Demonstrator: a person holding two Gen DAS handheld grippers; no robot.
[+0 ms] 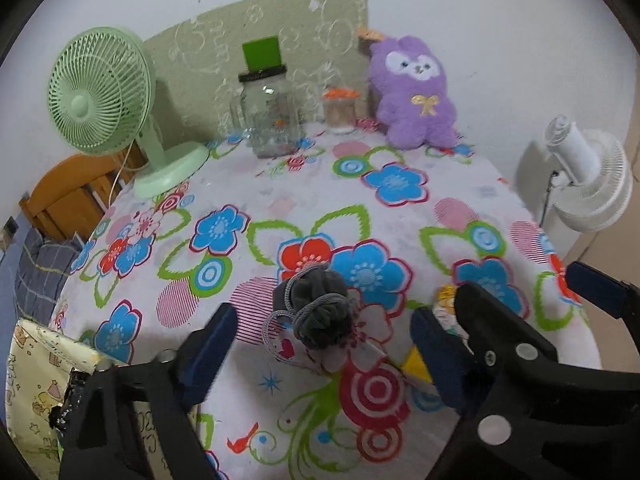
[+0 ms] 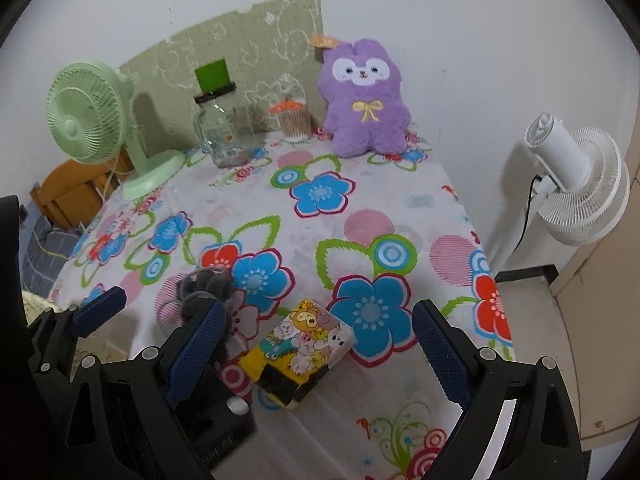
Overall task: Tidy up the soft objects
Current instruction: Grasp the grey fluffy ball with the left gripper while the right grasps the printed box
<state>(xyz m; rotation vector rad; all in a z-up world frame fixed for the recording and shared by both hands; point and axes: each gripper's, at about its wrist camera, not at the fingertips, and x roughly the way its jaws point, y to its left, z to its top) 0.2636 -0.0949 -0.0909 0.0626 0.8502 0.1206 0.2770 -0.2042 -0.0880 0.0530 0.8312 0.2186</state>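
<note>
A dark grey soft ball with a grey cord loop lies on the flowered tablecloth. My left gripper is open, its blue pads on either side of the ball without touching it. A yellow tissue pack printed with cartoon animals lies just right of the ball. My right gripper is open around the pack, with gaps on both sides. A purple plush toy sits upright at the table's far side against the wall. The two grippers stand close side by side.
A green desk fan, a glass jar and a cotton-swab tub stand along the back. A white fan stands beyond the table's right edge. A patterned box sits below the left edge.
</note>
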